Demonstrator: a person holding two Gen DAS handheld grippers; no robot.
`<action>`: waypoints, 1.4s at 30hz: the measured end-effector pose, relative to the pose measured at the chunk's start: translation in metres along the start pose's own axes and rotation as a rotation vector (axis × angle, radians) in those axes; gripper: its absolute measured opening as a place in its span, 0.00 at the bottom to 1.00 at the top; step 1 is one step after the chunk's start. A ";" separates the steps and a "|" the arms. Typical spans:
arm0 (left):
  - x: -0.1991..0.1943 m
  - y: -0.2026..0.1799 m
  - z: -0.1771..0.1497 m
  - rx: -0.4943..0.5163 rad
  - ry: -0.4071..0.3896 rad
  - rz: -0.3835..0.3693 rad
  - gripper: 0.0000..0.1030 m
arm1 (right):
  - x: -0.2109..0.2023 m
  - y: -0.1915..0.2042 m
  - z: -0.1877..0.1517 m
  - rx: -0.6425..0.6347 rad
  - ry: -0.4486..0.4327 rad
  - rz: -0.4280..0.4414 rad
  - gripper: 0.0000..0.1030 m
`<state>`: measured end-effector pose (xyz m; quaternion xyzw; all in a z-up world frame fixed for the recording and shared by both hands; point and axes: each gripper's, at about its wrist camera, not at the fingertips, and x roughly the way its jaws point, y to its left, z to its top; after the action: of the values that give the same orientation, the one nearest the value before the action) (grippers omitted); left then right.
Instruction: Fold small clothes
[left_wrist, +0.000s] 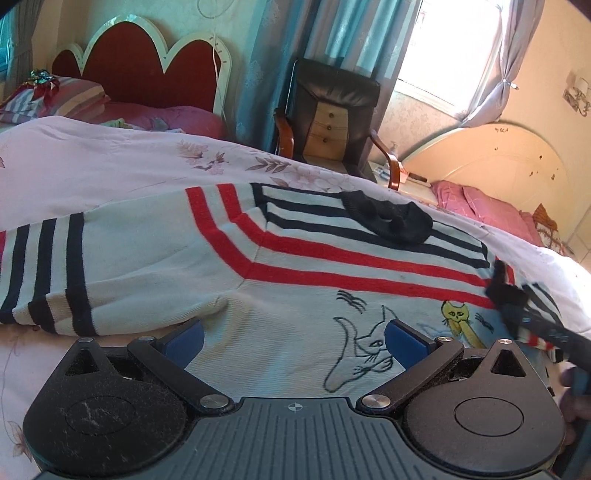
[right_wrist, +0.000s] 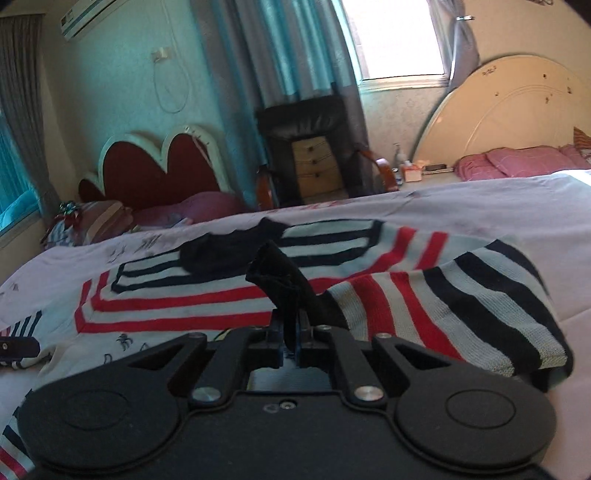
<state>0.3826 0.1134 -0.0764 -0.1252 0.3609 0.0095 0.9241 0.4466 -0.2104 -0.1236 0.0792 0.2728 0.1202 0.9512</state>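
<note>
A small white knit sweater (left_wrist: 280, 295) with red and navy stripes, a black collar (left_wrist: 388, 221) and cat drawings lies flat on a pink floral bed cover (left_wrist: 110, 166). Its left sleeve (left_wrist: 55, 273) lies folded across. My left gripper (left_wrist: 293, 336) is open, its blue pads low over the sweater's chest. My right gripper (right_wrist: 293, 325) is shut on the black cuff (right_wrist: 277, 273) of the right sleeve (right_wrist: 461, 302), holding it lifted over the sweater's body (right_wrist: 166, 295). The right gripper also shows at the right edge of the left wrist view (left_wrist: 517, 306).
A red scalloped headboard (left_wrist: 147, 70) and pillows (left_wrist: 177, 118) stand at the far left. A black armchair (left_wrist: 332, 110) with a small wooden drawer unit stands behind the bed. A second bed with a cream headboard (left_wrist: 491, 162) is on the right.
</note>
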 end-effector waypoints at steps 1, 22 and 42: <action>0.001 0.004 -0.001 -0.001 0.005 -0.008 1.00 | 0.009 0.011 -0.001 -0.008 0.017 0.011 0.06; 0.100 -0.124 -0.009 -0.133 0.191 -0.419 0.50 | -0.072 -0.023 -0.033 0.095 -0.040 -0.142 0.26; 0.085 -0.032 0.021 -0.195 0.079 -0.318 0.05 | -0.061 -0.085 -0.037 0.445 -0.019 -0.067 0.33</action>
<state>0.4628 0.0812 -0.1118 -0.2701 0.3699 -0.1069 0.8825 0.3926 -0.3056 -0.1425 0.2790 0.2862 0.0249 0.9163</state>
